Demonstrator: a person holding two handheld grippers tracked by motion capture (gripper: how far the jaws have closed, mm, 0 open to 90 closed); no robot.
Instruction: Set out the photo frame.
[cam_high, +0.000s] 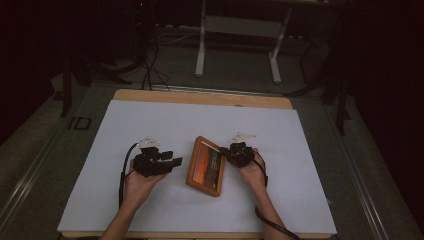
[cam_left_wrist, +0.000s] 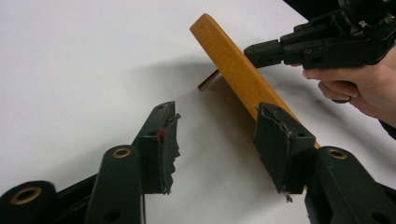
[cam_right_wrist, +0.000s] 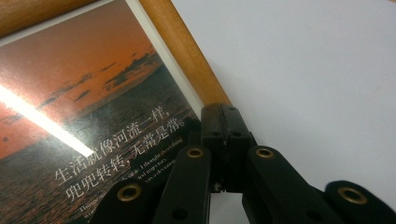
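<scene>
On the white table (cam_high: 150, 120), at frame centre, we have the picture frame (cam_high: 205, 166) tilted up. Our right gripper (cam_high: 231, 152) pinches its wooden edge, jaws closed. Our left gripper (cam_high: 172, 162) waits wide open, empty. Standing it upright appears to remain.

Wooden picture frame (cam_high: 205, 166) with sunset print, tilted up on table.

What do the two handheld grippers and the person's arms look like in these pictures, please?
Both the left gripper and the right gripper are black, with brass-coloured rivets at their linkage joints. The left gripper's pads are ragged at the edges. A pale three-cornered plate tops each one, and a black cable trails back along each forearm. The forearms are bare, with no sleeves showing.
</scene>
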